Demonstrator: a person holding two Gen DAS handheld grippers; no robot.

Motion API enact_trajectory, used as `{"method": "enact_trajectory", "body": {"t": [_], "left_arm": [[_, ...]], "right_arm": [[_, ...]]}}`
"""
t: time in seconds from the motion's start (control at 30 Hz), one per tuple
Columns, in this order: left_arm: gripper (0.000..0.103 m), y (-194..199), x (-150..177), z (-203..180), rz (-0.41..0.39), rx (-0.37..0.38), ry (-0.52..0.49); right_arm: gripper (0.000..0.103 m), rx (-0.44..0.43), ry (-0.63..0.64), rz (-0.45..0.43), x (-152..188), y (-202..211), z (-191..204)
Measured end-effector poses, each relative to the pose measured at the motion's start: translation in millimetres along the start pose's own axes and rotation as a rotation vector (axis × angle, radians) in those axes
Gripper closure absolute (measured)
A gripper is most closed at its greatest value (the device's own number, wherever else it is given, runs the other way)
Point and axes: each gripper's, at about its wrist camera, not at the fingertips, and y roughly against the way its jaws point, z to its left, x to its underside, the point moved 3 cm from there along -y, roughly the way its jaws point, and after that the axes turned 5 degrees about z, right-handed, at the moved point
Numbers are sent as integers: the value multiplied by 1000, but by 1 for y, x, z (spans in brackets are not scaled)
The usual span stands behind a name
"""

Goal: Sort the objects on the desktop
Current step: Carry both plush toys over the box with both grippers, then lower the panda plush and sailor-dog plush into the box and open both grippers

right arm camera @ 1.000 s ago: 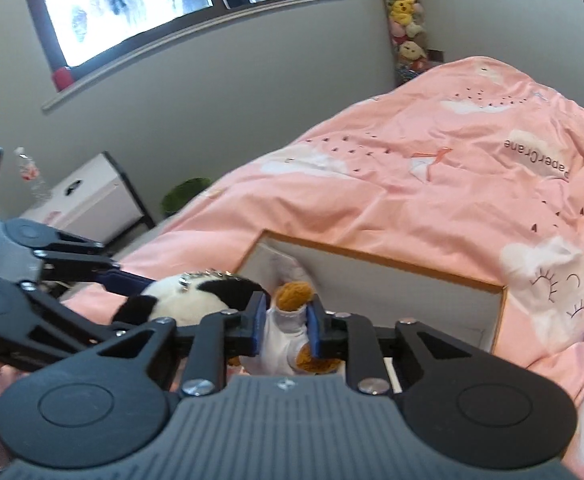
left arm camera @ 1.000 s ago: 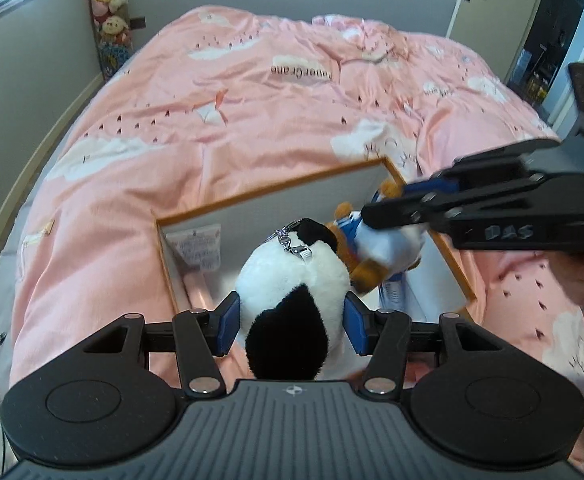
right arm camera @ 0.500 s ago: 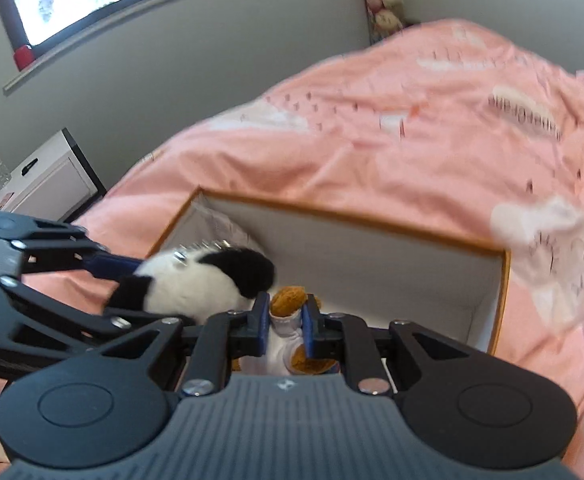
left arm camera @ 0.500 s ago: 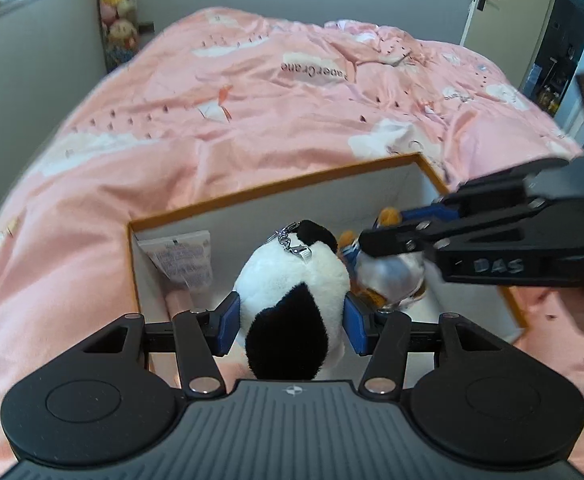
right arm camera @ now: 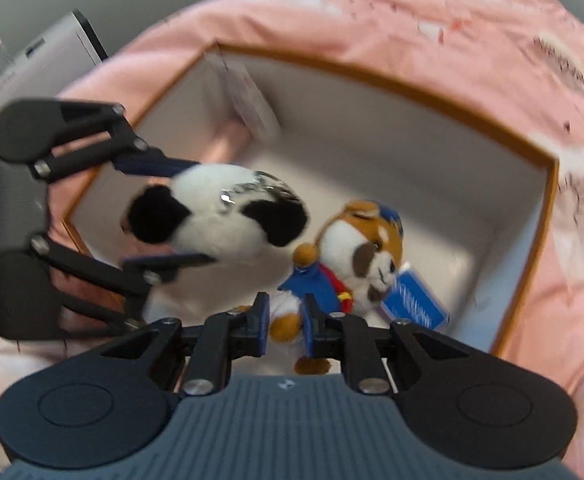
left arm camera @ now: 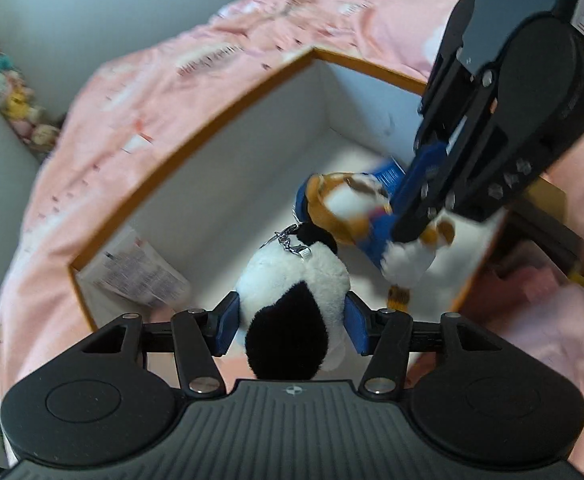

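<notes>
A black-and-white panda plush [left arm camera: 292,280] with a metal clasp sits between the blue pads of my left gripper [left arm camera: 292,316]; its jaws are opening while the pads still touch the toy. From the right wrist view, the panda [right arm camera: 219,208] hangs in the left gripper [right arm camera: 201,212] inside the box. My right gripper [right arm camera: 284,320] pinches the lower body of a brown-and-white dog plush [right arm camera: 364,248] in a blue outfit. Its jaws are easing open with the dog [left arm camera: 348,204] between them, low over the floor of the white box with an orange rim [left arm camera: 211,120].
The box [right arm camera: 372,76] lies on a pink bed cover [left arm camera: 131,100]. A printed white packet [left arm camera: 139,276] leans in one corner of the box. A blue tag [right arm camera: 416,304] lies beside the dog. Stuffed toys [left arm camera: 11,96] line the far wall.
Both grippers have come down from above the box into it, each carrying its plush. The left gripper has rolled, so the box now looks tilted.
</notes>
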Motion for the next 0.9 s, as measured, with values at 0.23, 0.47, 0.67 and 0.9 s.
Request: {"method": "enact_trajectory", "body": {"t": [0.23,0.47,0.67,0.9], "left_arm": [[35,10,2,24,66,207,162],[35,5,3,64,205,391,567],[35,-28,22,85,374,557,976],[31,-56,16,75,441,501,1061]], "right_arm": [[65,-59,-146,-27,4,16,-23],[65,-67,-178,-42,8,18,-20],[64,-46,-261,-1,5,5,-40],[57,-72,-262,35,8,-11,-34]]}}
